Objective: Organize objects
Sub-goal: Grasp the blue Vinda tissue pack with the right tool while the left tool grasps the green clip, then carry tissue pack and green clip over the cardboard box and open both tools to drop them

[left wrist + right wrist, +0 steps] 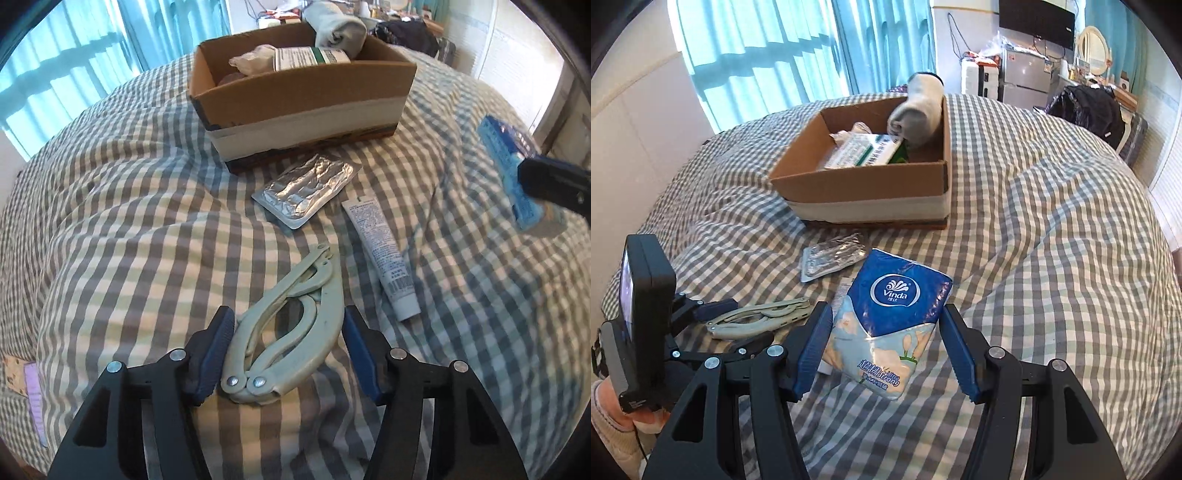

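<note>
My left gripper [288,317] is shut on a pale green plier-like tool [295,325], with a blue pad against each of its sides. The right wrist view shows this tool [757,317] between the left gripper's [735,325] fingers at the lower left. In my right gripper [886,314], shut, sits a blue Vinda tissue pack [886,325], held above the bed. From the left wrist view the pack [506,162] hangs at the right edge in the right gripper [546,181]. An open cardboard box [303,88] [864,188] stands beyond both.
A foil blister pack [306,188] [831,258] and a white tube [384,254] lie on the checked bedcover [1034,258] before the box. Inside the box are a grey rolled sock [919,107] and a white-green packet [864,149]. A hand [646,421] holds the left gripper.
</note>
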